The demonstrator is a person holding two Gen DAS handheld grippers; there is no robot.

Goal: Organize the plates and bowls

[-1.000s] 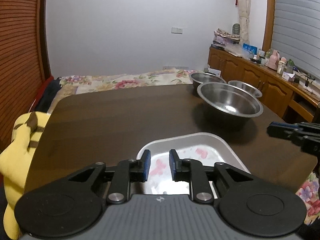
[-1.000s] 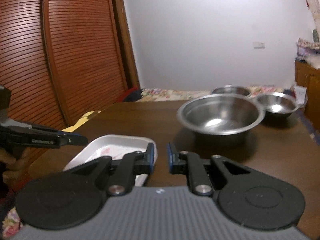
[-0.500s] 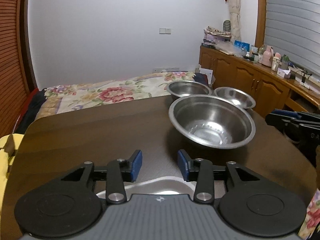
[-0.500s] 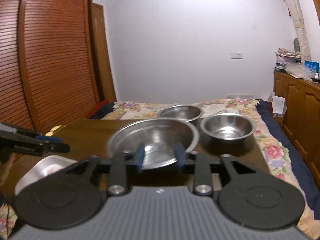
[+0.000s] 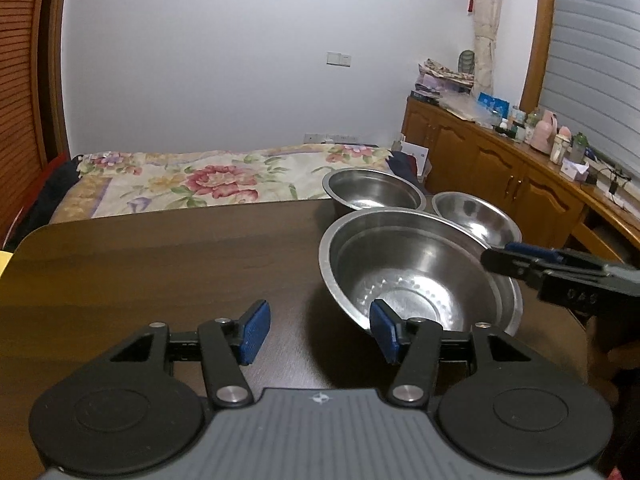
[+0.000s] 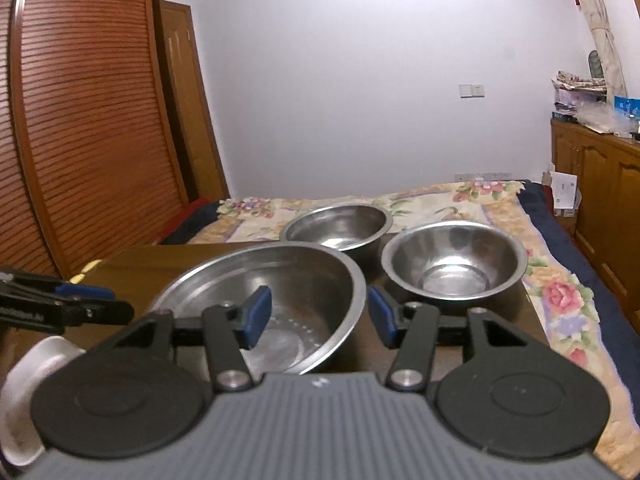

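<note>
Three steel bowls stand on the dark wooden table. The large bowl is nearest, with a medium bowl and a smaller bowl behind it. My left gripper is open and empty, just left of the large bowl's near rim. My right gripper is open and empty, its jaws straddling the large bowl's right rim; it also shows in the left wrist view. A white tray lies at the lower left of the right wrist view.
A bed with a floral cover lies beyond the table's far edge. Wooden cabinets with bottles and clutter run along the right wall. A slatted wooden wardrobe stands on the left.
Both grippers have opened wide and moved forward towards the large bowl. The white tray has dropped out of the left wrist view.
</note>
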